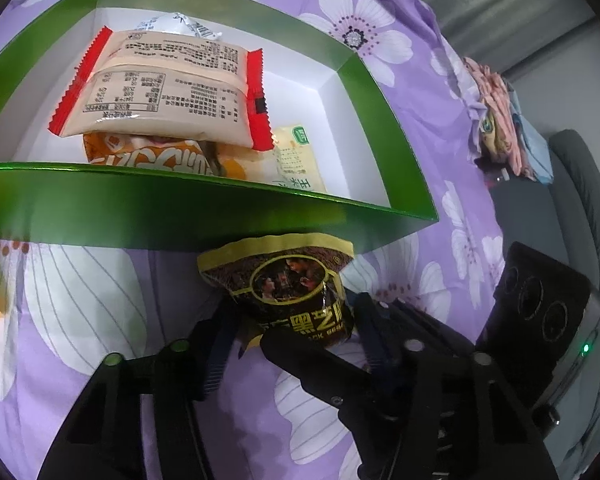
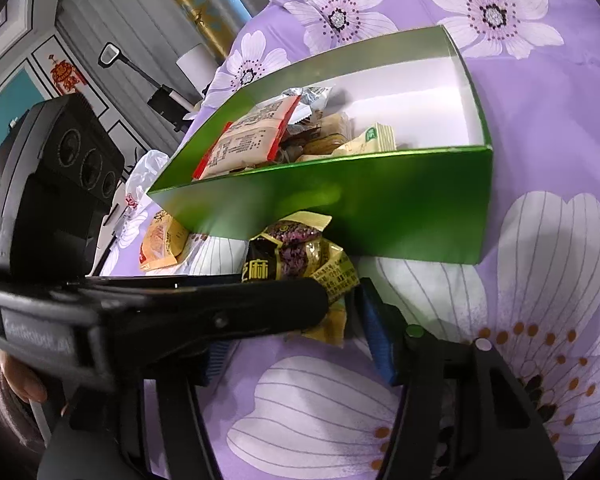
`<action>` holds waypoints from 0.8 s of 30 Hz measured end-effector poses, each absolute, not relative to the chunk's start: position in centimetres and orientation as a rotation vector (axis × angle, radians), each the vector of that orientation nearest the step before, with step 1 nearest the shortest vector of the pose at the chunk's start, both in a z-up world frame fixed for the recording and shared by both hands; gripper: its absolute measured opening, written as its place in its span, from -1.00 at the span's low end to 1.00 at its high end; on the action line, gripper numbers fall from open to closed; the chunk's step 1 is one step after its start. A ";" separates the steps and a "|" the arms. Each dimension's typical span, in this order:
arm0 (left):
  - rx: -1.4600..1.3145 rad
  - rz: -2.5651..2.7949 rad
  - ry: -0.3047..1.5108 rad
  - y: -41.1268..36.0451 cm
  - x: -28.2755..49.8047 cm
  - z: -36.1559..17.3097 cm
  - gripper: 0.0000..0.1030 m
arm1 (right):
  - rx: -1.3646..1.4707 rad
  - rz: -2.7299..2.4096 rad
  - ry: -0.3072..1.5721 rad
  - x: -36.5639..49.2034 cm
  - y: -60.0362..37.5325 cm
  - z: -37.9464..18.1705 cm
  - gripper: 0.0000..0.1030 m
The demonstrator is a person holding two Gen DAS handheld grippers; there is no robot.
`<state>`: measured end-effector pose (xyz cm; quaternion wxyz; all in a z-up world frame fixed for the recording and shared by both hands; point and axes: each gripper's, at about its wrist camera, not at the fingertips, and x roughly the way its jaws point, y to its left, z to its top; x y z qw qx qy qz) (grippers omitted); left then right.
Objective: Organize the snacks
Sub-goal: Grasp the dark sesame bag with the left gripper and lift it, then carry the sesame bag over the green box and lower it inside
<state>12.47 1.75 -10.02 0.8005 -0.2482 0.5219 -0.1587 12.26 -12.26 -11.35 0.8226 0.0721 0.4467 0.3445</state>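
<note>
Box: one open green cardboard box (image 1: 204, 204) with a white inside, sitting on a purple bedspread printed with big white flowers (image 1: 80, 312).
Snacks in the box: four packets I can count from the left camera – one beige wrapper with red crimped ends (image 1: 160, 92) on top, one silvery packet (image 1: 176, 24) behind it, one orange-and-white bag (image 1: 152, 156) underneath, one small pale yellow sachet (image 1: 298, 160) beside it.
Snack outside: one dark brown and yellow black-sesame packet (image 1: 288, 284) lying just in front of the box's near wall.
Left tongs (image 1: 290, 332): jaws about half closed, one on each side of the sesame packet; I cannot tell if the pads are pressing it.
Right tongs (image 2: 296, 312): also part-closed around that same packet (image 2: 300, 260); the left tool crosses in front, so the grip cannot be told.
Loose packet: one orange-yellow snack bag (image 2: 160, 244) on the bedspread, left of the box.
Person: one hand (image 2: 20, 384) on the left tool's handle.
</note>
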 end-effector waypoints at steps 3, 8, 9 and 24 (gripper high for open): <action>-0.523 -0.346 1.107 1.8 12.1 -9.8 0.01 | 0.131 0.740 0.936 12.0 -12.0 -11.2 -0.03; -0.503 -0.347 1.086 1.5 11.5 -9.2 0.01 | 0.106 0.769 0.910 11.4 -11.7 -10.7 -0.10; -0.499 -0.347 1.083 1.5 11.3 -9.1 0.01 | 0.104 0.772 0.905 11.3 -11.8 -10.6 -0.11; -0.456 -0.357 1.016 1.7 8.6 -5.6 0.01 | 0.076 0.797 0.816 8.3 -10.7 -7.4 -0.11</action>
